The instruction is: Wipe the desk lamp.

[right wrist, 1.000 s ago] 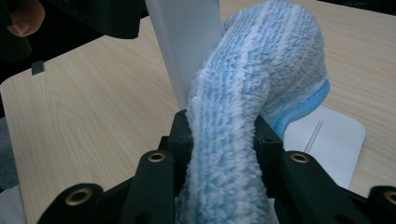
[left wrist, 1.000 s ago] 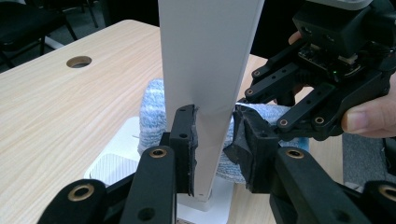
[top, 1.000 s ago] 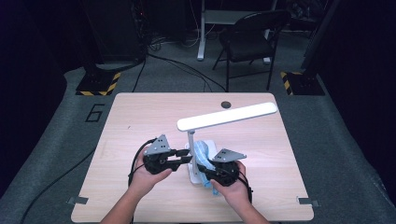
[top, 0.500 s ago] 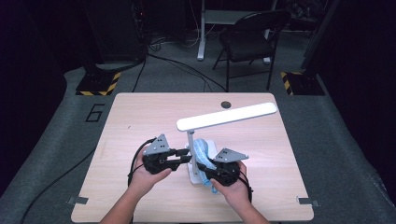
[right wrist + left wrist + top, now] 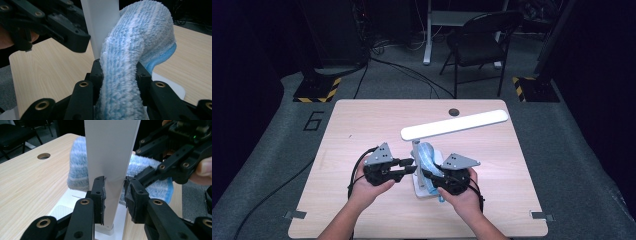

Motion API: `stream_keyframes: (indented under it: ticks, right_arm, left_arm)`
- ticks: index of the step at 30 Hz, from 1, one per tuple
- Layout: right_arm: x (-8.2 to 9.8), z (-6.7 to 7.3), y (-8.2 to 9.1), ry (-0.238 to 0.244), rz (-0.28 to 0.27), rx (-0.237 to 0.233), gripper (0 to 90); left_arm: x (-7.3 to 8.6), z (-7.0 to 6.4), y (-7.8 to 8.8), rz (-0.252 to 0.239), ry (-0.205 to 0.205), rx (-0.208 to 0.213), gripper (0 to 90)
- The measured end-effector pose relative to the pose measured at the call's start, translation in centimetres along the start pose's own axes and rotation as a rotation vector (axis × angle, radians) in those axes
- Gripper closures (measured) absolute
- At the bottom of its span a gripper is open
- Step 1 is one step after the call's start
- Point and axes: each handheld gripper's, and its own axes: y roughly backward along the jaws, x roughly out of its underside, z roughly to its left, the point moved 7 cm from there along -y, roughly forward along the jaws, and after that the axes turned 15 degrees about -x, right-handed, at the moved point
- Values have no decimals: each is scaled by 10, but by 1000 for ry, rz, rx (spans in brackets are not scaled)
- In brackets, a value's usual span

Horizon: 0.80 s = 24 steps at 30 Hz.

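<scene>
While the left tool (image 5: 113,192) clamps the white lamp's post (image 5: 111,157) steady, the right tool (image 5: 117,75) pinches a blue cloth (image 5: 135,50) pressed against that post; wiping looks underway, and next the cloth should slide along the post.

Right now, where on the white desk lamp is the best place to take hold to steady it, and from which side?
Low on the flat upright post, just above the base, coming level from the lamp's left as the left gripper does. The post is thin and flat-sided, so the fingers sit flush; the blue cloth covers the far side.
</scene>
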Motion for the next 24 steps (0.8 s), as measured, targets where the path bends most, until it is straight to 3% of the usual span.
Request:
stream_keyframes:
  ticks: [5,24]
  right_arm:
    - [-10,2,4,9,0,4,674]
    - [-48,13,20,46,-80,-3,673]
  left_arm:
    - [0,0,0,-2,-1,-4,697]
    - [0,1,1,5,-7,1,697]
